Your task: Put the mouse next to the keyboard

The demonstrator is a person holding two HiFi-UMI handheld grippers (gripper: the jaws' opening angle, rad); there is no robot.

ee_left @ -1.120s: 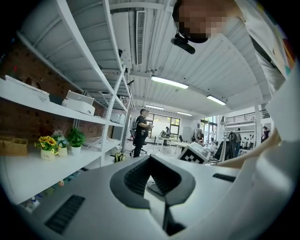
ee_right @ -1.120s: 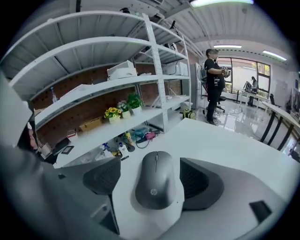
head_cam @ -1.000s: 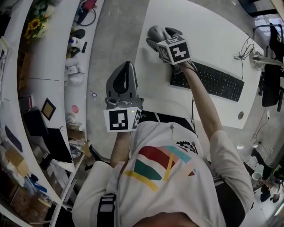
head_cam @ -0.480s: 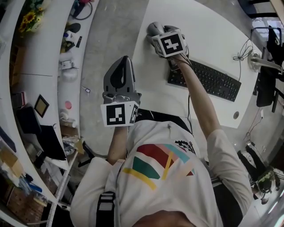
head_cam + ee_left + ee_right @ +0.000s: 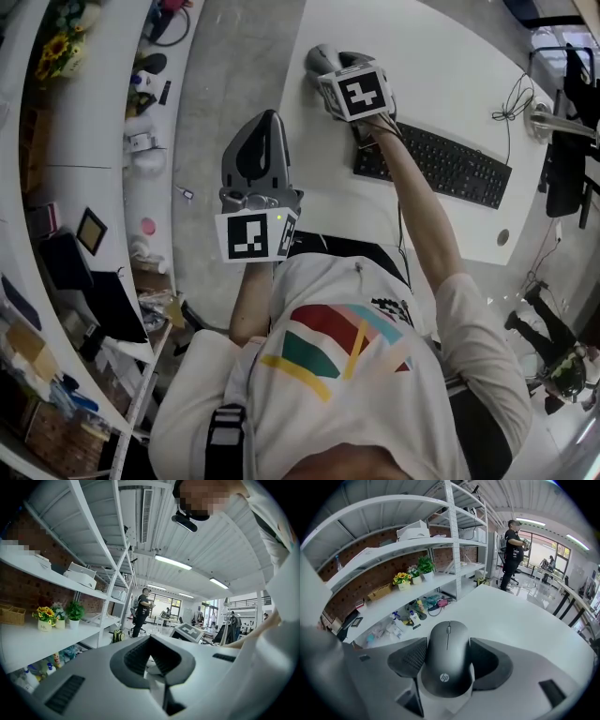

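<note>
The mouse sits on the table, upper middle of the head view. Our right gripper has just been closing its jaws and now pinches its sides. The keyboard is just lower right of that. Our left gripper hangs closed and empty off the table's left edge.

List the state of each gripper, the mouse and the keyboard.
left gripper: jaws together, empty.
right gripper: jaws have just been closing, now pressing on the mouse.
mouse: upright, gripped between the right jaws.
keyboard: flat on the table, apart from the mouse.
</note>
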